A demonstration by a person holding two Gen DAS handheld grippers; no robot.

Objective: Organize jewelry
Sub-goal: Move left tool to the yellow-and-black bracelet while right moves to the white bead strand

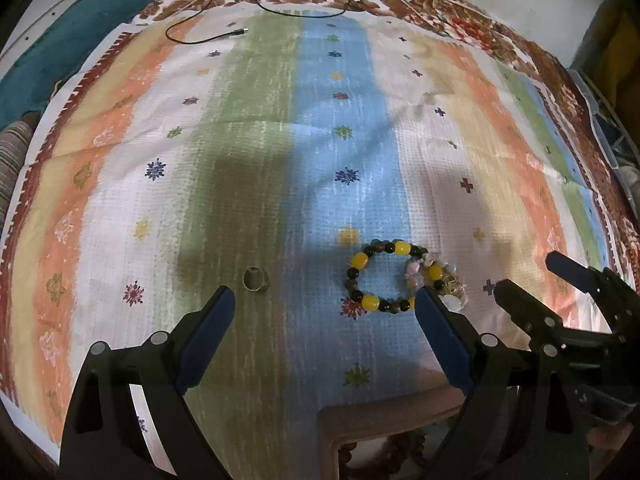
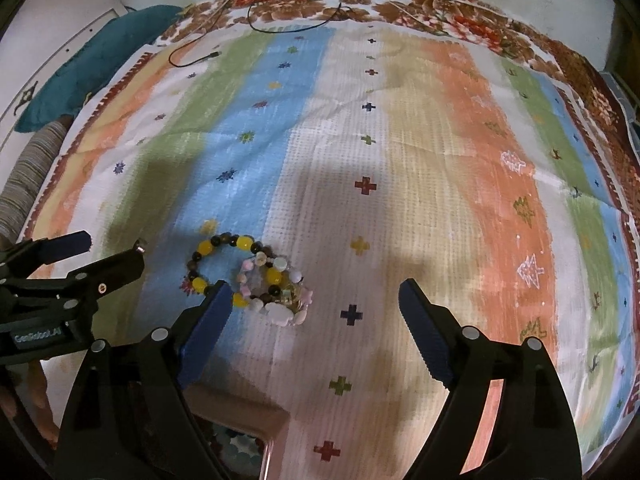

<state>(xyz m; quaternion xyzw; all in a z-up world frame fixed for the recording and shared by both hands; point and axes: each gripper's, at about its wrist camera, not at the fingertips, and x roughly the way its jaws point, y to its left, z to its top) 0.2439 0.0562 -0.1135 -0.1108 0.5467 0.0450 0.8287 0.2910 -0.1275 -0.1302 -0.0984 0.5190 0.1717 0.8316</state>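
Note:
A yellow-and-dark beaded bracelet (image 1: 384, 276) lies on the striped cloth (image 1: 280, 140), overlapping a pile of pale pink and white bead jewelry (image 1: 448, 280). A small metal ring (image 1: 255, 279) lies to its left. My left gripper (image 1: 324, 294) is open and empty just short of the bracelet and the ring. My right gripper (image 2: 316, 292) is open and empty; the bracelet (image 2: 224, 260) and the pale bead pile (image 2: 280, 300) lie by its left finger. Each gripper shows in the other's view, the right one (image 1: 528, 276) and the left one (image 2: 114, 250).
A brown jewelry box (image 1: 384, 424) with beads inside sits at the near edge; it also shows in the right wrist view (image 2: 240, 416). A black cable (image 1: 208, 36) lies at the far end of the cloth. A teal cushion (image 1: 60, 48) lies at the far left.

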